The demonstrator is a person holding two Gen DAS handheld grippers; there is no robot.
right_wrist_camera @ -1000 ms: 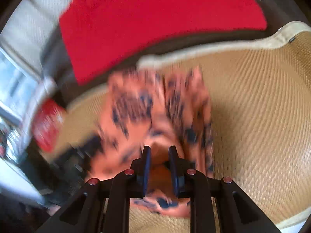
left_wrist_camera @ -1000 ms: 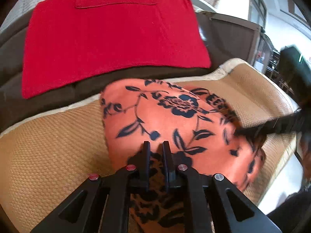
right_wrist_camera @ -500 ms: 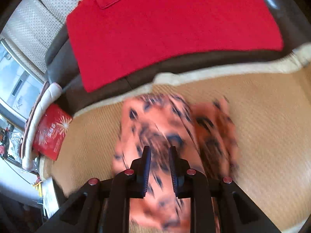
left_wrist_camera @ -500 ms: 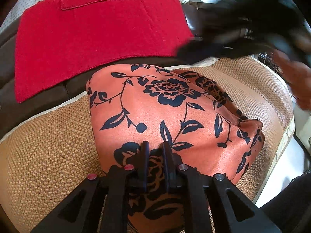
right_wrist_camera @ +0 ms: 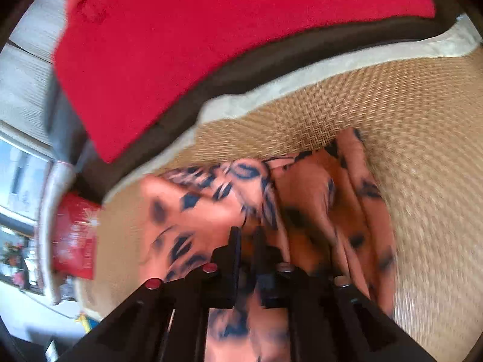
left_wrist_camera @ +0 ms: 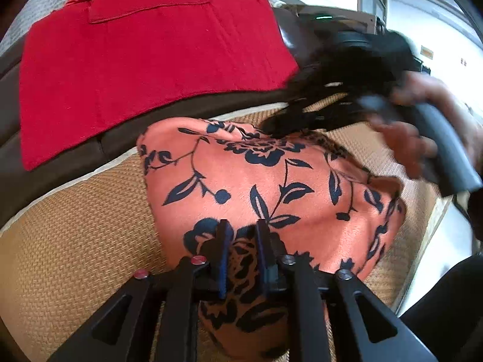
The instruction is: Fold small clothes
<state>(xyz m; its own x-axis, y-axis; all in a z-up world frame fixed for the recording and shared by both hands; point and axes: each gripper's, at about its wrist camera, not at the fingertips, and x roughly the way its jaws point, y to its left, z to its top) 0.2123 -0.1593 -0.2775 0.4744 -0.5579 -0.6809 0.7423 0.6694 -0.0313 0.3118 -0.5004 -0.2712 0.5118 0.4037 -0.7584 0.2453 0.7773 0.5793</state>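
An orange garment with a dark blue flower print [left_wrist_camera: 271,187] lies on a woven tan seat mat [left_wrist_camera: 75,241]. My left gripper [left_wrist_camera: 241,226] is shut on the garment's near edge. My right gripper [right_wrist_camera: 246,232] is shut on another part of the same garment [right_wrist_camera: 317,199], which bunches in folds in front of it. In the left wrist view the right gripper [left_wrist_camera: 283,126] shows blurred at the garment's far right corner, with the hand holding it.
A red cloth [left_wrist_camera: 145,60] drapes over the dark brown sofa back [left_wrist_camera: 75,157] behind the mat. A red packet [right_wrist_camera: 72,238] lies at the left in the right wrist view. The mat's pale border [right_wrist_camera: 302,81] runs along the back.
The right gripper has come down from above onto the garment's far right corner and the cloth has bunched in front of it. The left gripper has kept its hold.
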